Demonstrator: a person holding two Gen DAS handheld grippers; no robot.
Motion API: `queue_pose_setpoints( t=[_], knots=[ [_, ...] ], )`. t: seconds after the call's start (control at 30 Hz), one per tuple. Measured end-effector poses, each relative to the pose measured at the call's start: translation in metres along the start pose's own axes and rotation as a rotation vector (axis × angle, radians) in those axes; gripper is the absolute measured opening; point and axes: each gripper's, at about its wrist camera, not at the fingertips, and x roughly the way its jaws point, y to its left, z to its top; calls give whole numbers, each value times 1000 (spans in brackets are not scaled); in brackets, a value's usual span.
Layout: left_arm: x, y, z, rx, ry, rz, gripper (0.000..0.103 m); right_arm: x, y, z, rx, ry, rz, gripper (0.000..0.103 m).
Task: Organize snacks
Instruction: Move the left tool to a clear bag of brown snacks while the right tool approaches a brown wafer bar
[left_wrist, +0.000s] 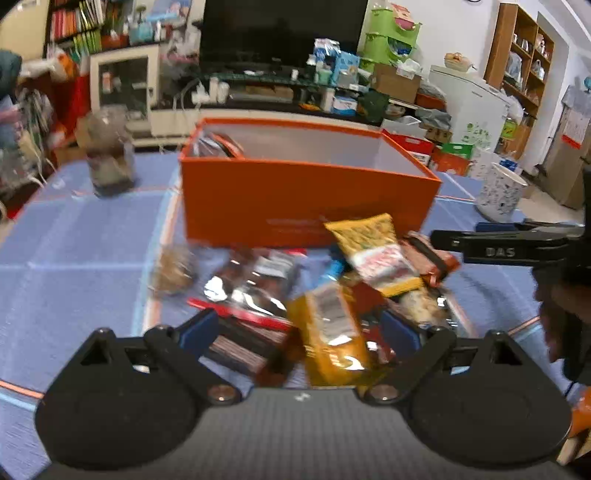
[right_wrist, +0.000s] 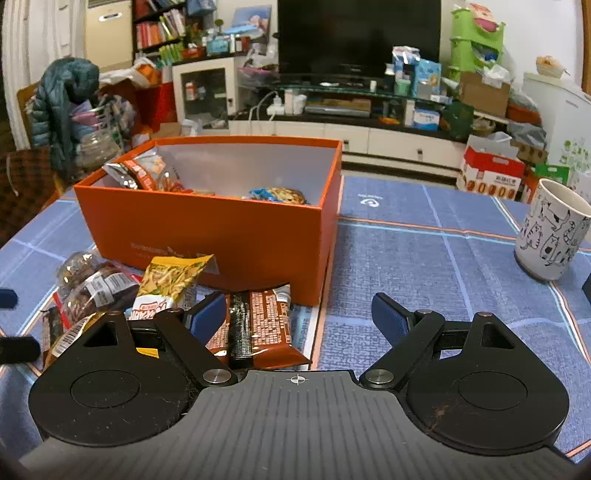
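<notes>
Snack pile (left_wrist: 332, 295) lies on the bench (right_wrist: 424, 258), just near of the orange box (right_wrist: 221, 229), which already holds some packets. Left claw (left_wrist: 306, 332) spread wide over the pile, gripping nothing. Right claw (right_wrist: 299, 317) apart, brown packet (right_wrist: 258, 328) beside its left finger.

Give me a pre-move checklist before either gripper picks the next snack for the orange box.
1. Left gripper jaws open: ok.
2. Right gripper jaws open: ok.
3. Orange box uncovered, room inside: ok.
4. Snack between left jaws: ok, golden packet, not pinched.
5. Brown packet centred in right jaws: not ok, it sits beside the left one.
6. Cat mug apart from the pile: ok.
</notes>
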Motion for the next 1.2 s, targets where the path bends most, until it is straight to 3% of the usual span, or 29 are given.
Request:
queue_pose_setpoints(
  t=[0.17, 0.5, 0.6, 0.8, 0.93, 1.2],
  knots=[
    [-1, 5, 7, 37, -28, 70, 93, -2, -4, 0, 8, -4, 8, 77],
    [10, 50, 31, 2, -76, 101, 93, 3, -1, 2, -24, -2, 18, 77],
    [19, 52, 35, -8, -64, 79, 93, 0, -7, 1, -14, -11, 10, 78],
    [50, 34, 39, 123, -23, 106, 93, 16, -3, -2, -14, 42, 49, 77],
    [68, 23, 36, 215, 28, 139, 80, 31, 4, 0, -42, 85, 86, 68],
    [82, 27, 34, 148, 73, 98, 77, 36, 0, -2, -41, 94, 117, 71]
  ],
)
